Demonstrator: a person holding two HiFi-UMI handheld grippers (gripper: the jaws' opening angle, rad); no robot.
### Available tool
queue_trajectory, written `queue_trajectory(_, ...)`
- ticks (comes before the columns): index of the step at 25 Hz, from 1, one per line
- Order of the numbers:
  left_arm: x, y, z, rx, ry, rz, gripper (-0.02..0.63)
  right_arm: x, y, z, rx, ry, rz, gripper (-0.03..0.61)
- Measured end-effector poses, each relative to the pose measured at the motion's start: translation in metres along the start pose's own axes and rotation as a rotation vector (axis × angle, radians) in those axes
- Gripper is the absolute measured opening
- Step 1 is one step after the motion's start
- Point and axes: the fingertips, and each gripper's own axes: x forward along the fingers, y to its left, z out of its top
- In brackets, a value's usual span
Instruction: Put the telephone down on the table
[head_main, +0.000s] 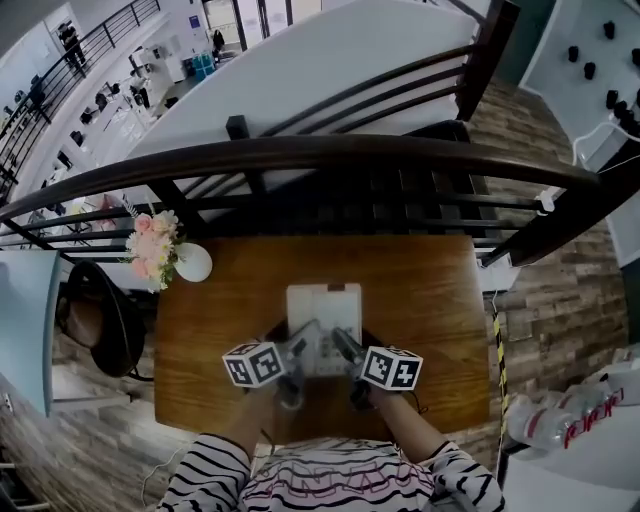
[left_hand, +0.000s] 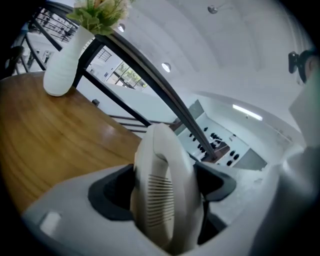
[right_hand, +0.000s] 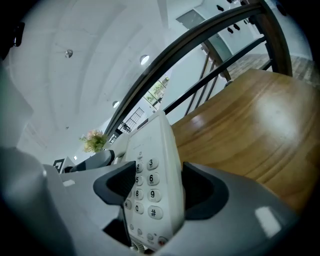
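While clamped, telephone (head_main: 323, 300) bridges left hand-held gripper (left_hand: 162, 192), right hand-held gripper (right_hand: 155, 187)

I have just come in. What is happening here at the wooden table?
A person holds a white telephone with two hand-held tools, over a wooden table. The left tool is clamped on the handset side, and the right tool on the keypad side. The pictures do not show clearly whether the telephone already rests on the table. A white vase with pink flowers stands at the table's far left corner, apart from the telephone.
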Motion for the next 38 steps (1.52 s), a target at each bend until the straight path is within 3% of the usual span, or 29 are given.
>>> queue_trajectory(19, 0.12, 0.054, 0.054, -0.005, 0.002, -0.017, 0.38, 0.09, -0.06, 0.09, -0.018, -0.012, -0.035, 0.287)
queue_trajectory(38, 0.16, 0.085, 0.059, 0.011, 0.024, 0.005, 0.38, 0.129, -0.089, 0.105, -0.033, 0.014, -0.056, 0.287)
